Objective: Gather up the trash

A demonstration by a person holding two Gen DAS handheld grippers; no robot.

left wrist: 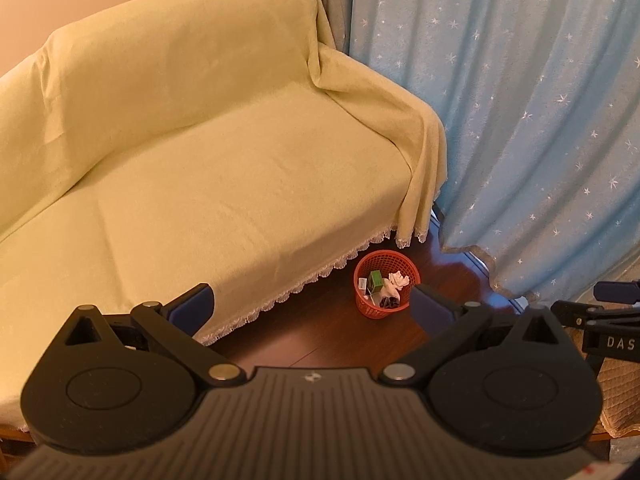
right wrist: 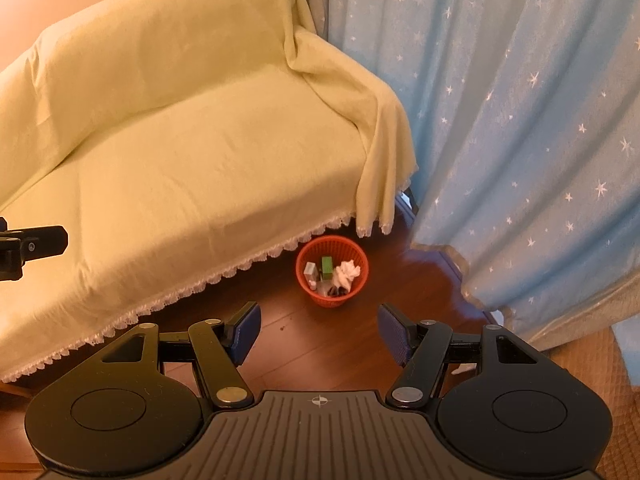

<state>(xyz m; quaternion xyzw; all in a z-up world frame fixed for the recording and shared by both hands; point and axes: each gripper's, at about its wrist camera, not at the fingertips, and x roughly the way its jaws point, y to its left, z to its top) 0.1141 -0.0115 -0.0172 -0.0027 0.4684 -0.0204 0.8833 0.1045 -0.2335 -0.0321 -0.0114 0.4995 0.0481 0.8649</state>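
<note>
Nearest in each wrist view are the tongs themselves. The left gripper (left wrist: 312, 312) has its 2 blue pads spread wide with nothing between them; the right gripper (right wrist: 319, 334) is also parted, somewhat less widely, and likewise empty. Both are angled steeply down toward the dark wooden floor (right wrist: 328, 344).

Beyond the fingertips, well apart from both, a small red mesh basket (left wrist: 365, 304) stands upright on the floor, just beside the lace hem of the sofa cover. In the left view it sits right of centre, its lower right edge hidden behind the right-hand pad; in the right view the red mesh basket (right wrist: 308, 293) lies almost centred between the pads and further ahead. Inside it are crumpled white tissue (right wrist: 346, 273), a green carton (right wrist: 327, 267), a pale small packet (right wrist: 310, 271) and some dark scraps that are too small to make out.

Further back is the sofa (left wrist: 192, 184), draped in a pale yellow throw, and to its right a light blue curtain (left wrist: 520, 120) with white stars.

The left view shows the right gripper at its right edge; the right view shows part of the left gripper at its left edge.
</note>
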